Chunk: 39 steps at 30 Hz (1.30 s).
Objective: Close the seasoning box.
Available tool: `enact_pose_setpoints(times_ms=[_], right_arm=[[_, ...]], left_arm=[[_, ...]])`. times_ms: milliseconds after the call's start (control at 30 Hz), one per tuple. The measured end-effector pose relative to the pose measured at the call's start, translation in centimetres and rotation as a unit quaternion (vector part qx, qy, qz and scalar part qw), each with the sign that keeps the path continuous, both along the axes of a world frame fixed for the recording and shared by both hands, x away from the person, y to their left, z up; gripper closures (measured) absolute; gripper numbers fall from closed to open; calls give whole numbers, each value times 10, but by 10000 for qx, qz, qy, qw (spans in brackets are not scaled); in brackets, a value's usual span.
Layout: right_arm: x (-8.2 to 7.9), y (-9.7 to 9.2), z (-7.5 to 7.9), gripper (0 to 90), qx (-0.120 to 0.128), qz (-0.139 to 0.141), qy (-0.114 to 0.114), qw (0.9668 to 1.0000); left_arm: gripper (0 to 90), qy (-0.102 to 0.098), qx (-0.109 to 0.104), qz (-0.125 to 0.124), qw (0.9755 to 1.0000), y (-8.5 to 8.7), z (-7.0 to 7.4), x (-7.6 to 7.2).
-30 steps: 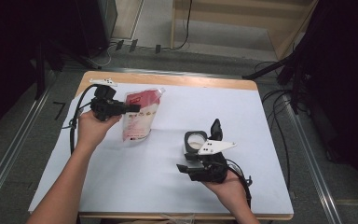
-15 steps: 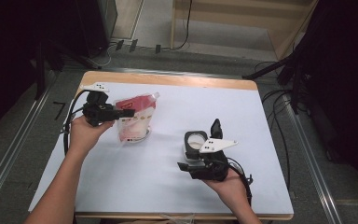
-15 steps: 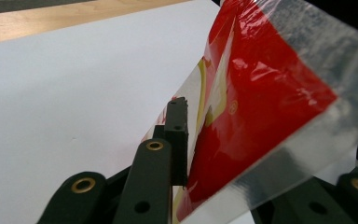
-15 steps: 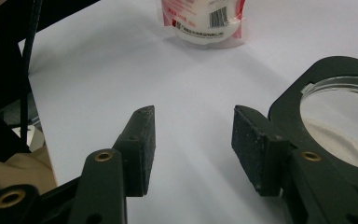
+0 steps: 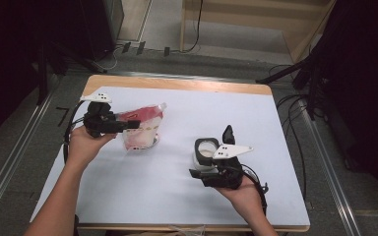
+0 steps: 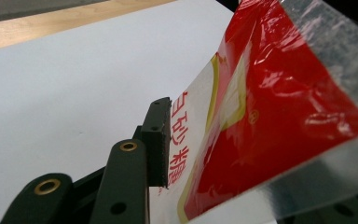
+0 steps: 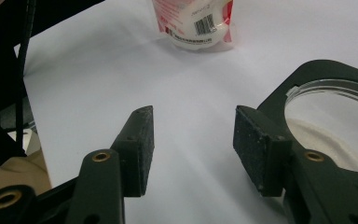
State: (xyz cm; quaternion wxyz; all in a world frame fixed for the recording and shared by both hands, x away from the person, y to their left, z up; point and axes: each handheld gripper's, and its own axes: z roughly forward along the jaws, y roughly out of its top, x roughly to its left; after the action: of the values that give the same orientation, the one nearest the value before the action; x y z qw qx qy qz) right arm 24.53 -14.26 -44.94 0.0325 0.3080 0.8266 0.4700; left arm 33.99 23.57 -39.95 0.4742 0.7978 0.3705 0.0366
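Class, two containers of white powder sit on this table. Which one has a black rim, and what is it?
The round jar by the right gripper; it stands open-topped on the white sheet. The other, a red-and-white sugar bag at the left gripper, has no rim.

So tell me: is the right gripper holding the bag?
No. The right gripper has open jaws over bare white table; the bag lies farther off.
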Motion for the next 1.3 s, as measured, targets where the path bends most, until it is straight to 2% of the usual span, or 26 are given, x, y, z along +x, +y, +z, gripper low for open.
enact_pose_setpoints(times_ms=[233, 500, 700, 833, 933, 1000, 1133, 1300], right_arm=[[1, -3, 2, 484, -20, -14, -5, 10000], [3, -7, 5, 486, -8, -2, 24, 10000], [6, -11, 6, 491, -86, 25, 51, 9999], [8, -15, 8, 494, -83, 15, 108, 9999], [8, -20, 8, 500, -112, 34, 111, 9999], [8, -24, 8, 497, -148, 54, 156, 9998], [4, -31, 9, 497, -219, 48, 187, 9996], [5, -43, 9, 502, -135, -40, 221, 9997]], left_arm=[[560, -126, 95, 30, 9999, 3, -1, -5], [524, -154, 127, -65, 9998, 4, 0, -12], [516, -155, 176, -82, 9997, 11, 0, -19], [515, -32, 164, -29, 9999, 16, 0, -22], [506, 7, 109, -21, 9999, 21, 0, -23], [498, -43, 128, 12, 9999, 24, 0, -24], [495, 65, 75, 41, 9999, 28, 0, -24], [496, 107, 181, 70, 9998, 29, -2, -24]])
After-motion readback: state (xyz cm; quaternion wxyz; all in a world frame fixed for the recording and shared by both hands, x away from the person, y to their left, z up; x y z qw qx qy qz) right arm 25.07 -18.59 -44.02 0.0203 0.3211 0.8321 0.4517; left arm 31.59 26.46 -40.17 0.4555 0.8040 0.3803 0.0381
